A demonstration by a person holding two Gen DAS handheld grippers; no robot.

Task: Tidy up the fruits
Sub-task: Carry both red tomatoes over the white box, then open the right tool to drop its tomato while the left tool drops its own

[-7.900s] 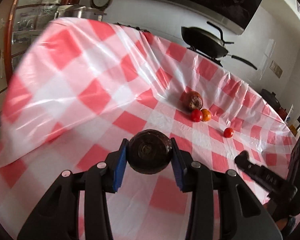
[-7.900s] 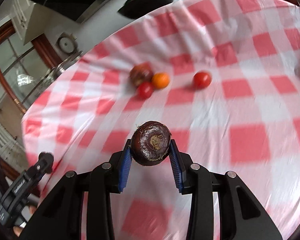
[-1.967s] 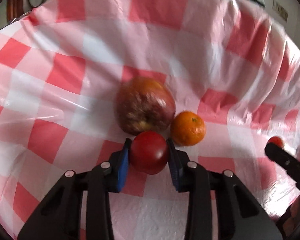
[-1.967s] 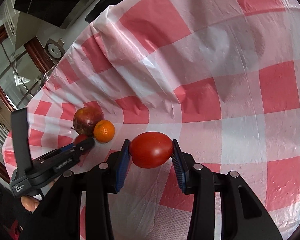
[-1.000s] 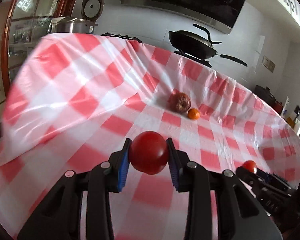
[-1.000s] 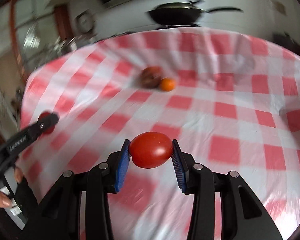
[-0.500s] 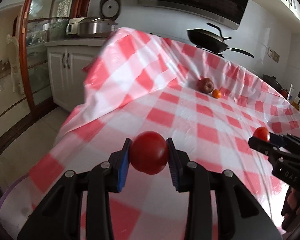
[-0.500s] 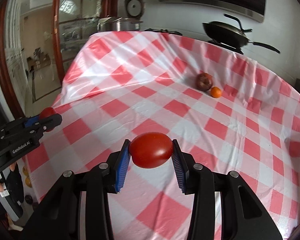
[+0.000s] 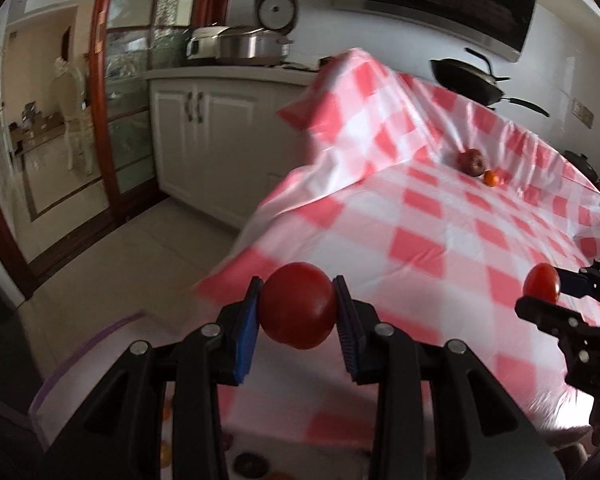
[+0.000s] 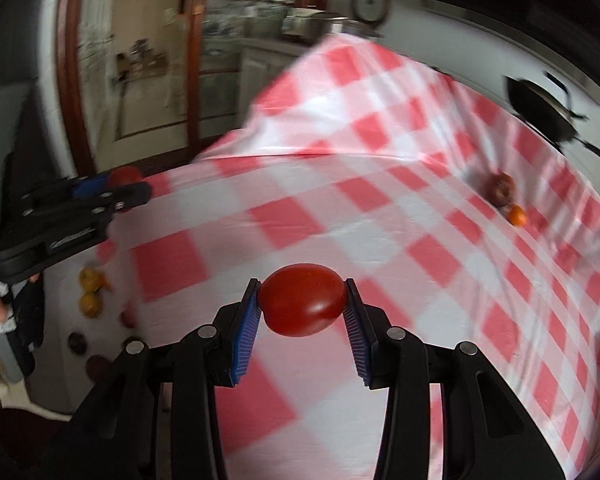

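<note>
My left gripper (image 9: pixel 297 312) is shut on a round red tomato (image 9: pixel 297 311), held over the near left edge of the red-and-white checked tablecloth (image 9: pixel 452 240). My right gripper (image 10: pixel 302 306) is shut on an oval red tomato (image 10: pixel 302 300) above the cloth's near part; it also shows in the left wrist view (image 9: pixel 542 282). A brownish-red apple (image 9: pixel 471 161) and a small orange (image 9: pixel 491 178) lie together far back on the cloth. Below the table edge, several fruits (image 10: pixel 90 294) lie on a white surface.
A black pan (image 9: pixel 468 80) sits behind the table. White cabinets (image 9: pixel 204 136) with a steel cooker (image 9: pixel 244 46) stand at the left, beyond tiled floor (image 9: pixel 112 264). A purple-rimmed white container (image 9: pixel 60 376) sits low at the left, below the table edge.
Both grippers have pulled back and swung left toward the table's near left edge, each still holding its tomato. The floor and the fruits below the edge have come into view.
</note>
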